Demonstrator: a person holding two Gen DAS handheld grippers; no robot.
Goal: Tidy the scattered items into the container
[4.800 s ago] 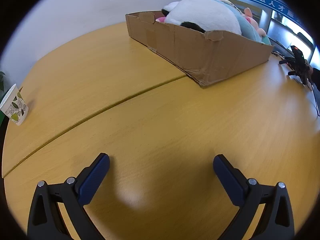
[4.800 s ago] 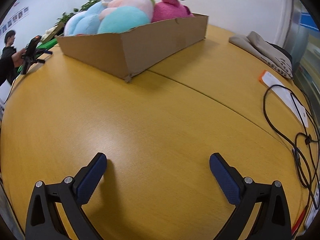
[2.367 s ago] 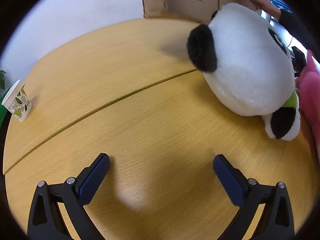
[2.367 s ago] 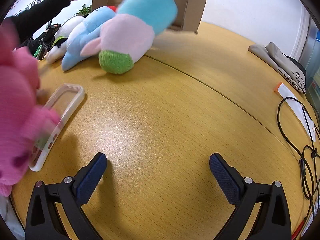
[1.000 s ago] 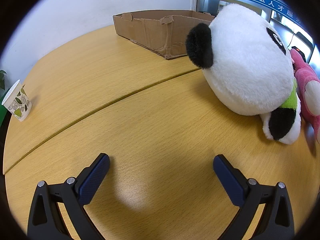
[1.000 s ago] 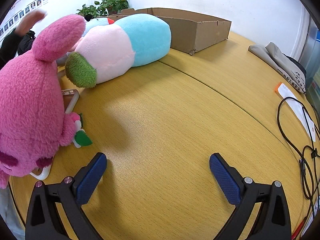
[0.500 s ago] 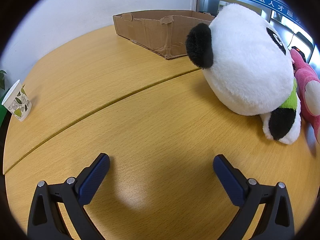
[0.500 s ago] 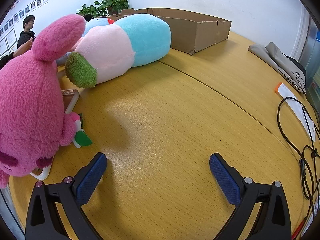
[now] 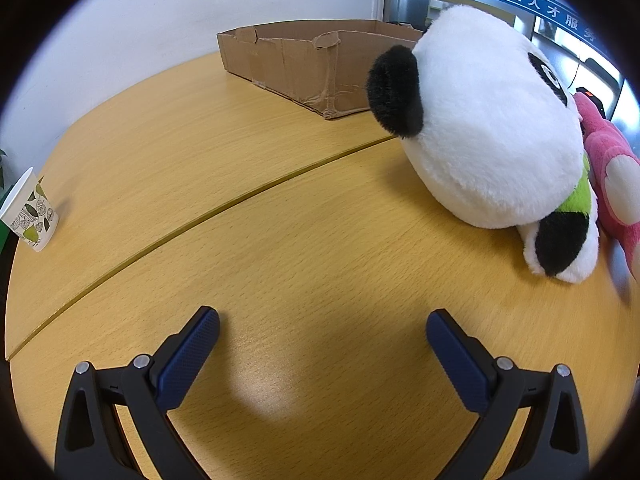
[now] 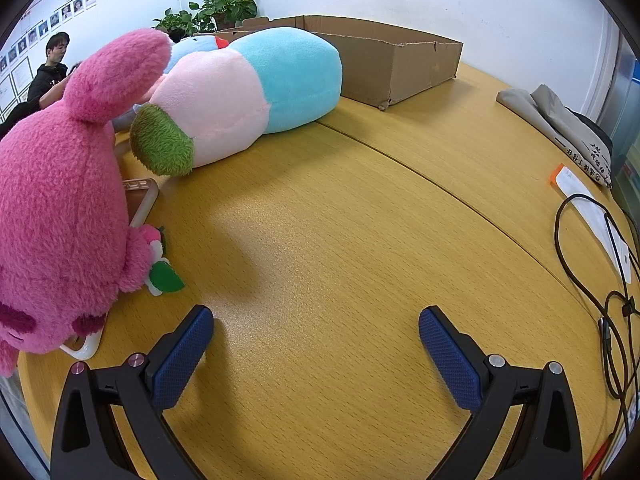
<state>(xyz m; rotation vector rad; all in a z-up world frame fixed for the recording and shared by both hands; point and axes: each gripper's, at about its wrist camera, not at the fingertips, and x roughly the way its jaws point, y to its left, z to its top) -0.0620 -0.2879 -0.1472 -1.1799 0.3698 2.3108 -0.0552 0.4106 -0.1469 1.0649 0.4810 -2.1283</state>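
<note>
A shallow cardboard box point(image 9: 296, 56) stands at the far side of the round wooden table, also in the right wrist view as the cardboard box point(image 10: 392, 60). A big panda plush point(image 9: 492, 136) lies to the right of my left gripper point(image 9: 322, 330), which is open and holds nothing. A pink plush point(image 10: 60, 200) sits at the left of my right gripper point(image 10: 316, 328), also open and holding nothing. Behind it lie a blue-and-pink plush point(image 10: 248, 96) and a white phone case point(image 10: 136, 200), partly under the pink plush.
A paper cup point(image 9: 28, 212) stands at the table's left edge. A folded grey bag point(image 10: 560, 128), a paper slip point(image 10: 588, 208) and black cables point(image 10: 600, 280) lie on the right. A person point(image 10: 48, 72) sits beyond the table at the back left, by potted plants point(image 10: 216, 8).
Both grippers have stayed still and open. Earlier the box held the plush toys; a person tipped them out onto the table and set the box back at the far side.
</note>
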